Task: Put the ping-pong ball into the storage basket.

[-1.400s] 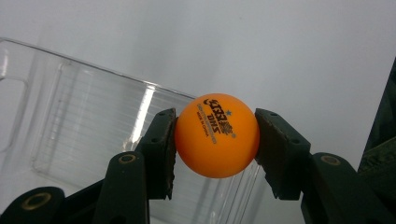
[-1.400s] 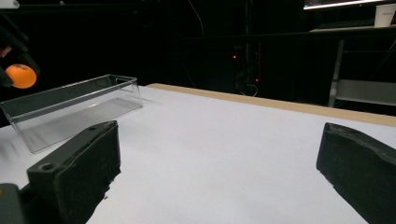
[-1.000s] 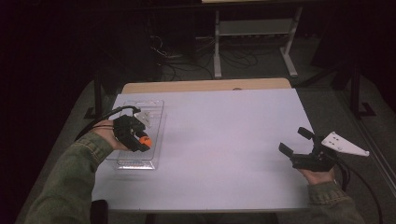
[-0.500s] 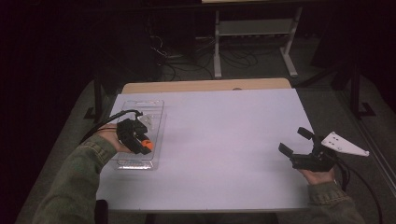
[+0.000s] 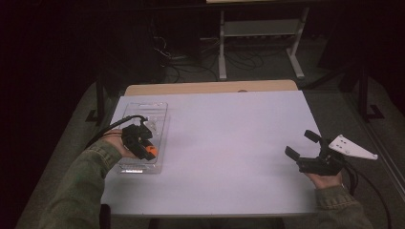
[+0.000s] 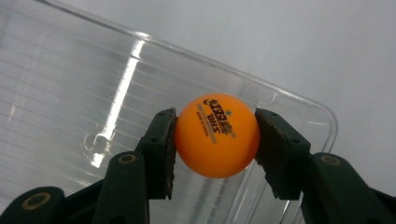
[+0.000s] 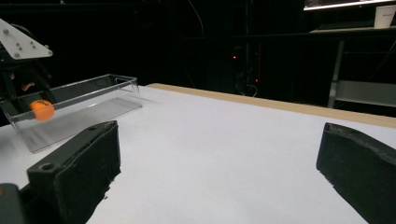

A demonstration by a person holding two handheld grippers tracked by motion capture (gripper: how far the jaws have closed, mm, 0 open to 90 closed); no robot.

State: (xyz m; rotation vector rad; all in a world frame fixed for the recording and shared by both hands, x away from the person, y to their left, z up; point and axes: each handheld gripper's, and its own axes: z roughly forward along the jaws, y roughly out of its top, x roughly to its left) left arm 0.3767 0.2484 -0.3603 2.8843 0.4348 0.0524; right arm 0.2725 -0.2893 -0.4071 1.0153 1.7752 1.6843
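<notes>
From above, a white desk (image 5: 224,143) stands in a dark room; one clear tray (image 5: 143,136) lies at its left. The left gripper (image 6: 212,140) pinches one orange ball (image 6: 215,136), printed "DHS", over the tray. The right gripper (image 7: 219,177), spread, faces the far tray.

High view: left claw (image 5: 145,147) covers most of the orange ball (image 5: 151,151). Ball's small print (image 6: 208,123) unreadable. Clear tray (image 6: 70,84) cut off at left and bottom edges. Far room too dark.
</notes>
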